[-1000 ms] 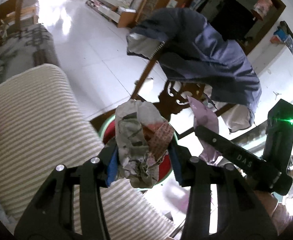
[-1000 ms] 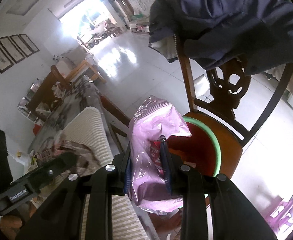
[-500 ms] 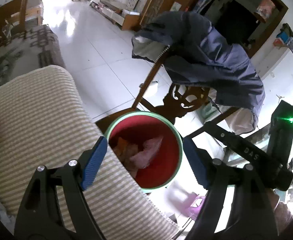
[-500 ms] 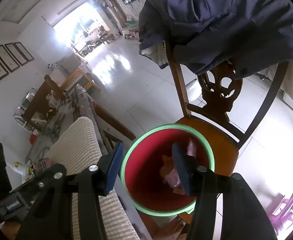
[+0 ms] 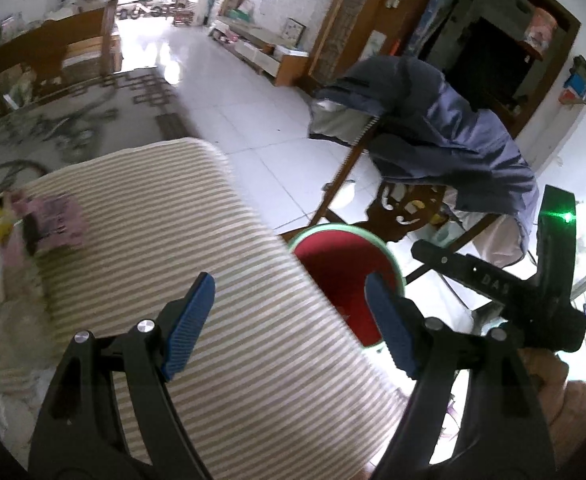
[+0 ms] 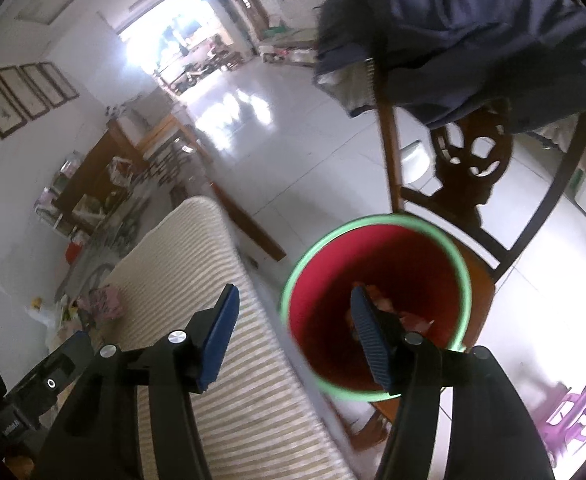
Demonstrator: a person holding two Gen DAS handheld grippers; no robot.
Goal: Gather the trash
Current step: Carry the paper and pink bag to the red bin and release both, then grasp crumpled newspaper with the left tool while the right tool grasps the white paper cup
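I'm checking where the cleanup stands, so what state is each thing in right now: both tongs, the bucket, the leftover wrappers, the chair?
Left tongs: open, empty.
Right tongs: opening, nothing between them.
Red bucket: upright on the chair seat, trash inside.
Pink wrapper: lying on the striped cushion, not yet collected.
Wooden chair: upright, blue jacket draped over its back.

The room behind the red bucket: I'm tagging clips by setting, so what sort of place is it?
Likely a home living room: a wooden chair draped with a jacket, a striped cushion, framed pictures on the wall.
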